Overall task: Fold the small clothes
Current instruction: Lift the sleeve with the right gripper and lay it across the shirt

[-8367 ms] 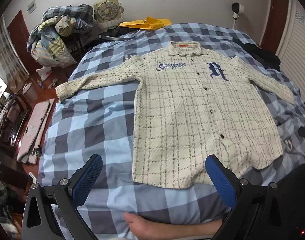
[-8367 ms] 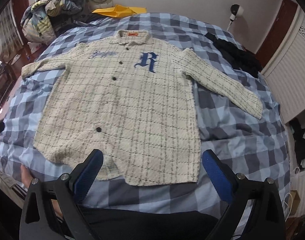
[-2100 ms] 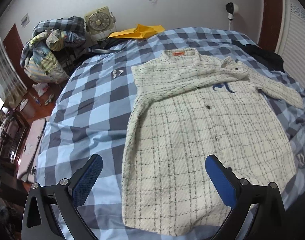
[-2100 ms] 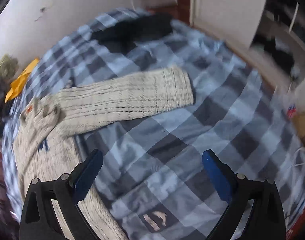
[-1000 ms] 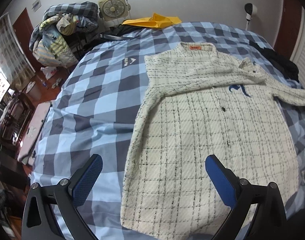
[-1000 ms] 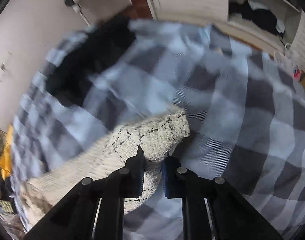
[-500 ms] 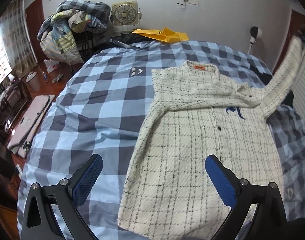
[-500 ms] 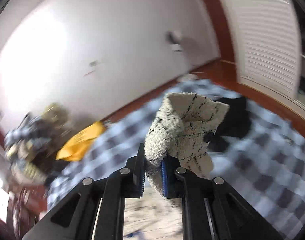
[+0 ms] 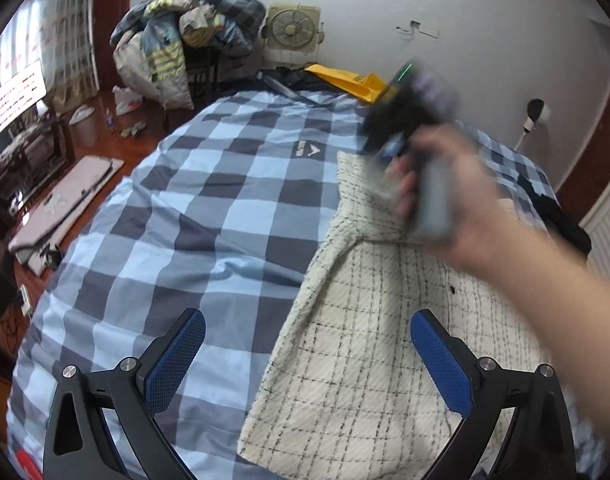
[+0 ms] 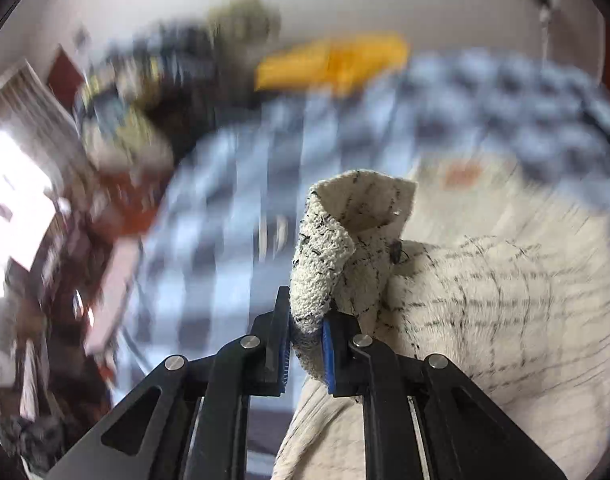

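A cream plaid button shirt [image 9: 369, 344] lies on the blue checked bed, its left sleeve folded in over the chest. My left gripper [image 9: 305, 360] is open and empty, hovering above the shirt's lower left edge. My right gripper [image 10: 305, 344] is shut on the cuff of the right sleeve [image 10: 345, 240] and holds it up over the shirt body [image 10: 505, 300]. In the left wrist view the right gripper [image 9: 409, 120] and the hand holding it are blurred above the shirt's collar area.
The checked bedcover [image 9: 209, 216] spreads to the left of the shirt. A yellow bag [image 9: 349, 80], a fan [image 9: 293, 28] and a pile of bedding [image 9: 177, 40] stand at the head. Clutter covers the floor [image 9: 45, 200] left of the bed.
My right gripper has carried the held sleeve cuff leftward across the shirt, from the right side to above the collar area. My left gripper has stayed open, drifting slightly.
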`<state>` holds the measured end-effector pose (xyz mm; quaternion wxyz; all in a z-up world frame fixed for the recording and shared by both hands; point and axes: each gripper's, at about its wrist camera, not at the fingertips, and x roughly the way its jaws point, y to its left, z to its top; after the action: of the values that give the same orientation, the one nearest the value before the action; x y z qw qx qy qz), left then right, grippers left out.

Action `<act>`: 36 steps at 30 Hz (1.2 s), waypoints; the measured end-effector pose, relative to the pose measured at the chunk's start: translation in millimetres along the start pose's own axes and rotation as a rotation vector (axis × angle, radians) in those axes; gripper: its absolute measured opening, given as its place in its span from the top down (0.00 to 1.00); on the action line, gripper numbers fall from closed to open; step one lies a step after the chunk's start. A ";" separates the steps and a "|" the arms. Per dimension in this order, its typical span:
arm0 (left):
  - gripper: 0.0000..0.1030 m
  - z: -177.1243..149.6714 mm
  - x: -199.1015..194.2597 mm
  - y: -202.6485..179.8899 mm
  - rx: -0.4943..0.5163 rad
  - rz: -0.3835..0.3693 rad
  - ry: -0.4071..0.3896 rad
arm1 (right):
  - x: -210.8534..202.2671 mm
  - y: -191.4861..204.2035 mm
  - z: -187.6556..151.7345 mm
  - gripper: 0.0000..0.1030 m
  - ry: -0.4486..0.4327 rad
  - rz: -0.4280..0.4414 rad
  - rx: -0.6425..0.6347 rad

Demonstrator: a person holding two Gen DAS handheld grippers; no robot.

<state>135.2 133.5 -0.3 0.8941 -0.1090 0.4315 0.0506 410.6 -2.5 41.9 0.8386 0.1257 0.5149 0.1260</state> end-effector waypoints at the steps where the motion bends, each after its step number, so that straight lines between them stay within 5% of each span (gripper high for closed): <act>1: 0.00 0.2 1.3 2.1 -0.009 -0.006 0.005 | 39.5 4.4 -16.8 0.87 0.096 -0.015 0.003; 4: 0.00 -0.9 0.5 3.6 -0.018 -0.017 0.001 | 114.1 -10.9 -61.4 0.81 0.318 0.046 0.091; 7: 0.00 -0.8 -3.4 3.1 -0.013 -0.021 -0.012 | 121.4 -30.1 -77.3 0.81 0.318 0.112 0.134; 11: 0.00 0.7 -9.8 2.6 -0.016 -0.015 -0.035 | 71.7 -47.0 -60.5 0.60 0.302 0.189 0.128; 13: 0.00 1.0 -13.1 1.1 -0.011 -0.007 -0.045 | 24.7 -60.1 -50.0 0.55 0.269 0.293 0.105; 15: 0.00 -0.6 -15.5 -0.6 0.000 0.002 -0.053 | -9.7 -71.8 -45.2 0.24 0.236 0.352 0.088; 16: 0.00 -0.7 -16.3 -1.2 0.005 0.007 -0.053 | -33.8 -82.2 -37.4 0.19 0.199 0.369 0.077; 18: 0.00 -1.9 -17.4 -2.5 0.015 0.014 -0.053 | -67.2 -100.8 -30.0 0.15 0.123 0.328 0.053; 23: 0.00 -2.2 -14.3 -6.4 0.036 0.022 -0.047 | -103.3 -181.9 -11.9 0.06 -0.044 -0.136 0.005; 25: 0.00 -1.4 -10.0 -9.2 0.046 0.026 -0.040 | -84.6 -223.0 -4.4 0.06 -0.033 -0.309 -0.008; 28: 0.00 -2.1 -3.2 -16.0 0.070 0.029 -0.017 | -37.5 -273.3 5.2 0.06 0.039 -0.445 0.026; 32: 0.00 -3.9 8.1 -27.0 0.108 0.030 0.017 | -22.9 -327.3 12.6 0.06 0.098 -0.429 0.111; 36: 0.00 -7.4 16.9 -34.8 0.134 0.050 0.042 | -1.6 -329.2 26.5 0.07 0.046 -0.225 0.153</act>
<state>146.5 97.9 -12.7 0.8885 -0.0390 0.4552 0.0418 460.6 -313.5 -57.2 0.8232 0.1279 0.5531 -0.0058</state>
